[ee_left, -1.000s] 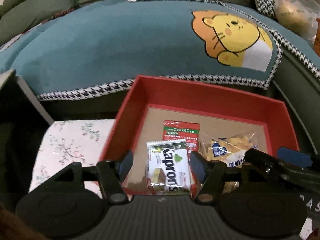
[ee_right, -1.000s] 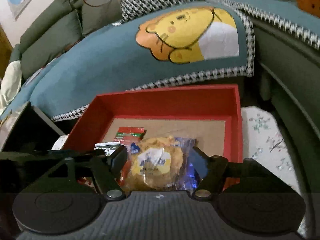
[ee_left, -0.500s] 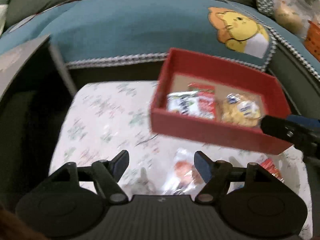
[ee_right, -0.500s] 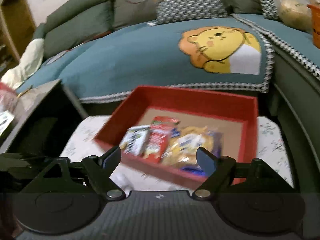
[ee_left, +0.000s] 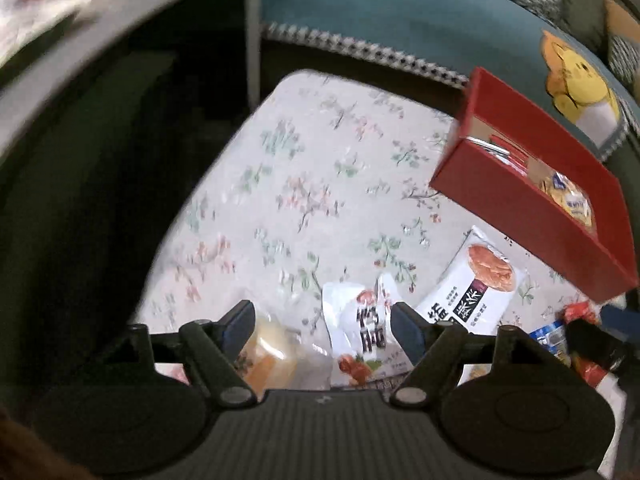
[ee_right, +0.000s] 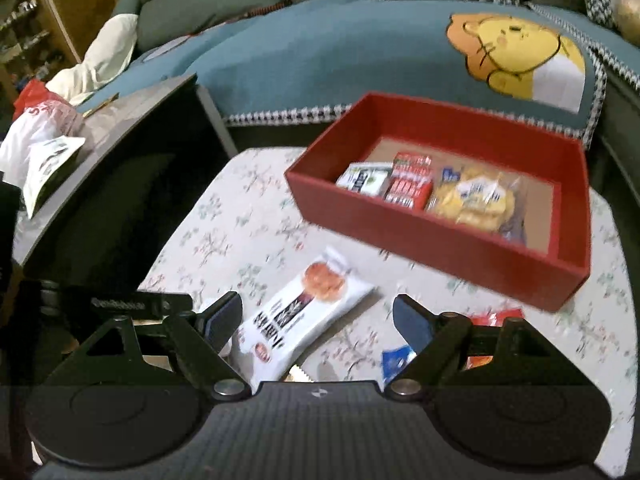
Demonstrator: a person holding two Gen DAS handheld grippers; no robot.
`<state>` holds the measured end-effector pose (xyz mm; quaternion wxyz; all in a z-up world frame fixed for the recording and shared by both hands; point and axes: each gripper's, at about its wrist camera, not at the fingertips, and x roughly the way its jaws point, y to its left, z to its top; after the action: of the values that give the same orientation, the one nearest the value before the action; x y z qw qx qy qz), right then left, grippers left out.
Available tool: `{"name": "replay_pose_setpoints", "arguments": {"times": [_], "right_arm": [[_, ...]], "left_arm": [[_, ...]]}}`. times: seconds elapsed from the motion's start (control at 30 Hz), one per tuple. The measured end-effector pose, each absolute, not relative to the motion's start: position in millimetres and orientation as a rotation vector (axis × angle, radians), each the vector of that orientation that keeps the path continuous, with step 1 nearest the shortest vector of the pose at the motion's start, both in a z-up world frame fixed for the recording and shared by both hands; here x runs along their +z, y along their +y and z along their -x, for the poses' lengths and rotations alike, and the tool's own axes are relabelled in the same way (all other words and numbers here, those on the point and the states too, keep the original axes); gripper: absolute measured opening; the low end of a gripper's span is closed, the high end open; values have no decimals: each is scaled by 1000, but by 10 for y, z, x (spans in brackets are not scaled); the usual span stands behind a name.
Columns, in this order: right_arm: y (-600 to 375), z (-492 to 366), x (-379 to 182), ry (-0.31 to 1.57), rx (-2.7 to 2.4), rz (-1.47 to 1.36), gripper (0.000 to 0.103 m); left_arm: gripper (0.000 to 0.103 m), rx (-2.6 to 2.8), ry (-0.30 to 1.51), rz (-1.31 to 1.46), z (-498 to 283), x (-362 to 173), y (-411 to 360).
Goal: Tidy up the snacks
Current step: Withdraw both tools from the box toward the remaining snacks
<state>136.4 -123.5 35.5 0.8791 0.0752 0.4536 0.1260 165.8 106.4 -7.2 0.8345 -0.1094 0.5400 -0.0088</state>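
Nearest to the left gripper (ee_left: 322,322), a clear-wrapped yellow pastry (ee_left: 266,354) and a white pouch with black characters (ee_left: 362,330) are seen between the wide-set jaws, which have just been opening; nothing is pressed by the pads. Between the right gripper (ee_right: 316,320) jaws, also wide apart and gripping nothing, the lower end of a long white snack packet (ee_right: 298,316) is seen lying slantwise on the desk (ee_right: 256,216). A blue wrapper (ee_right: 396,360) and a red wrapper (ee_right: 494,318) lie just beside the right finger (ee_right: 412,326).

Beyond these, a broad bare stretch of the floral cloth is left open, bounded on the left by a dark side cabinet (ee_right: 132,160). At the far right of the desk the red box (ee_right: 452,240) is set, close to the far edge; a green-and-white sachet (ee_right: 366,178), a red packet (ee_right: 410,182) and a bagged yellow pastry (ee_right: 476,198) are laid side by side within it.

Behind the desk a sofa is draped with a teal blanket (ee_right: 320,56) bearing a yellow cartoon animal.
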Motion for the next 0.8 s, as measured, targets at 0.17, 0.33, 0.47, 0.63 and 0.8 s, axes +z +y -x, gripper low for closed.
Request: {"name": "replay_pose_setpoints", "arguments": {"times": [0.17, 0.33, 0.47, 0.63, 0.8], "right_arm": [[-1176, -1325, 347, 961, 281, -166, 87], [-1119, -1277, 375, 956, 309, -153, 87], [-1034, -1230, 368, 962, 330, -129, 87], [-929, -1245, 312, 983, 349, -118, 87], [-894, -1217, 337, 987, 376, -112, 88]], "left_arm": [[102, -40, 1111, 226, -1486, 36, 1077], [103, 29, 1083, 137, -1393, 86, 1282], [103, 30, 1142, 125, -1408, -65, 1373], [103, 60, 1179, 233, -1401, -162, 1496], [103, -99, 1167, -2, -1444, -77, 1196]]}}
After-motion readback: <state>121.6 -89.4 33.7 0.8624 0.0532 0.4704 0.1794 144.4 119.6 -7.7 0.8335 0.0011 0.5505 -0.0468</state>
